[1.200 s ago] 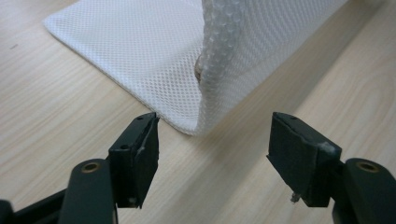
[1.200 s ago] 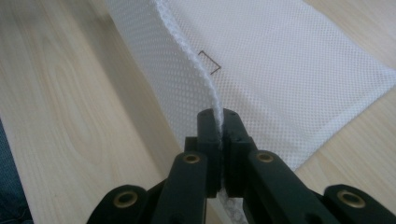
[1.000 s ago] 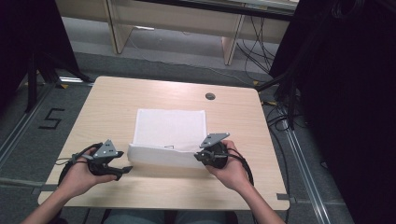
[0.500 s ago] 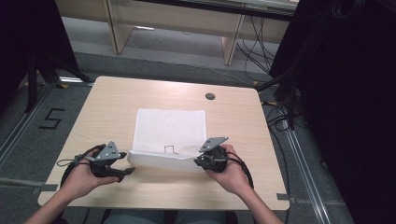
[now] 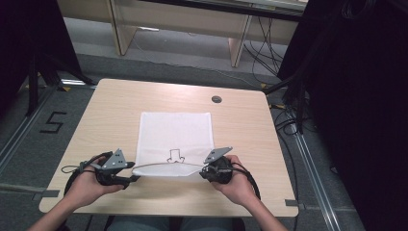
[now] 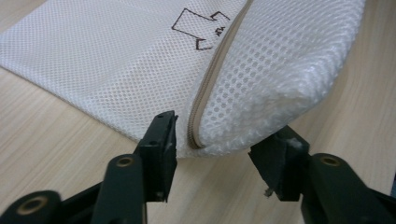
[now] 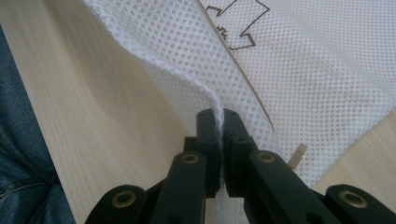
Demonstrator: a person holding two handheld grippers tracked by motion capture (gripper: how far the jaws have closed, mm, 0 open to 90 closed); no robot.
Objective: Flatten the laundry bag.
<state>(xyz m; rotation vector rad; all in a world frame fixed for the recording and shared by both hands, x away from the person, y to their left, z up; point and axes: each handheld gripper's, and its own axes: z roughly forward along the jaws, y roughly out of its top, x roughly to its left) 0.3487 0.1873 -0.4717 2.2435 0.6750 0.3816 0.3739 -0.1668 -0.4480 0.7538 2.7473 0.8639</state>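
Observation:
A white mesh bag [image 5: 175,130] with a black printed mark [image 5: 174,156] lies flat on the wooden table [image 5: 120,106]. Its near edge hangs stretched between my two grippers. My right gripper [image 5: 203,171] [image 7: 220,126] is shut on the near right edge of the mesh bag [image 7: 303,70]. My left gripper [image 5: 132,175] [image 6: 219,156] sits at the near left corner. Its jaws have just been closing, and the folded corner of the bag [image 6: 261,84] with its beige zipper [image 6: 210,84] lies between them. A gap still shows beside the pads.
A round cable hole [image 5: 216,99] sits at the table's far right. Dark stands flank the table, and cables [image 5: 288,120] run on the floor at the right. A "5" [image 5: 53,122] is marked on the floor at the left. The person's jeans [image 7: 23,163] are close to the front edge.
The bag's raised near edge has come down and toward the table's front. Both hands have shifted slightly nearer to the person.

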